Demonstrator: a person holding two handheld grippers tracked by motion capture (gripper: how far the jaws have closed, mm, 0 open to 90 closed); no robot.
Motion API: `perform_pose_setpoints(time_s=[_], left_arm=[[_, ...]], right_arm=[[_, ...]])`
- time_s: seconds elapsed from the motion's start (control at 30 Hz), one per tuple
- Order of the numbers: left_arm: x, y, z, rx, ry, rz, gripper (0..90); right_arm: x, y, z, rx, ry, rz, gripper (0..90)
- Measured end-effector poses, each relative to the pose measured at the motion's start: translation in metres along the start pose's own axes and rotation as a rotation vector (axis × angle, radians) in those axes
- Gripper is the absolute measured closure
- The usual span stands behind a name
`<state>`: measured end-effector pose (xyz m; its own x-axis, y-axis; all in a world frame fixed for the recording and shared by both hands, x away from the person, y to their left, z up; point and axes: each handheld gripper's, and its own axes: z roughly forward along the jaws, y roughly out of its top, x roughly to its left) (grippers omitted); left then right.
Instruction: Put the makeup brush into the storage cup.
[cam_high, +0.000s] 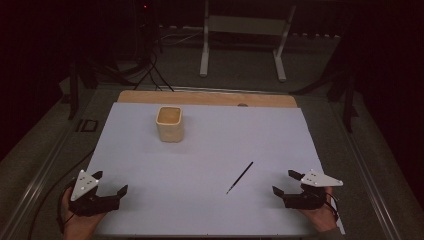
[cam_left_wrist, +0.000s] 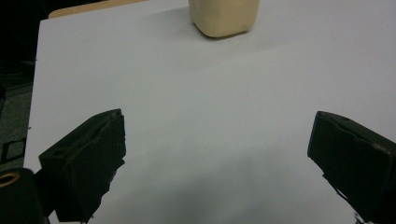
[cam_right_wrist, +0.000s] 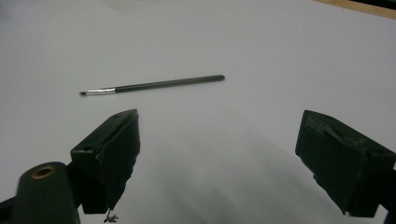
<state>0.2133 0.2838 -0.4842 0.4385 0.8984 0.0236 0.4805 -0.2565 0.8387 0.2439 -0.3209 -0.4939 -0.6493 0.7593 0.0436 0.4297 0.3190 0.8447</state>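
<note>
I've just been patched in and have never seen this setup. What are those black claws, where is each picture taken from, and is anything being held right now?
There is no robot arm here: a person holds a two-jaw tool in each hand. The high view looks down on the table from the person's side; the left gripper and the right gripper sit at the near edge. Each of the other two pictures comes from a camera riding on one gripper, looking out between its black jaws. On the white sheet stand a cream cup, upright toward the far side, and a thin dark paintbrush lying flat, nearer the right gripper. Both grippers are open and hold nothing.
</note>
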Motion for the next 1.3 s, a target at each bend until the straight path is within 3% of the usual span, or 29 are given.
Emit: perform_pose_setpoints(time_s=[0.7,1.3], left_arm=[[0.000,0.001,0.002,0.000,0.010,0.011,5.4],[-0.001,0.002,0.005,0.000,0.011,0.017,5.6]], right_arm=[[-0.003,0.001,0.000,0.013,0.025,-0.004,13.7],[0.002,0.019,0.000,0.000,0.059,-0.033,13.7]])
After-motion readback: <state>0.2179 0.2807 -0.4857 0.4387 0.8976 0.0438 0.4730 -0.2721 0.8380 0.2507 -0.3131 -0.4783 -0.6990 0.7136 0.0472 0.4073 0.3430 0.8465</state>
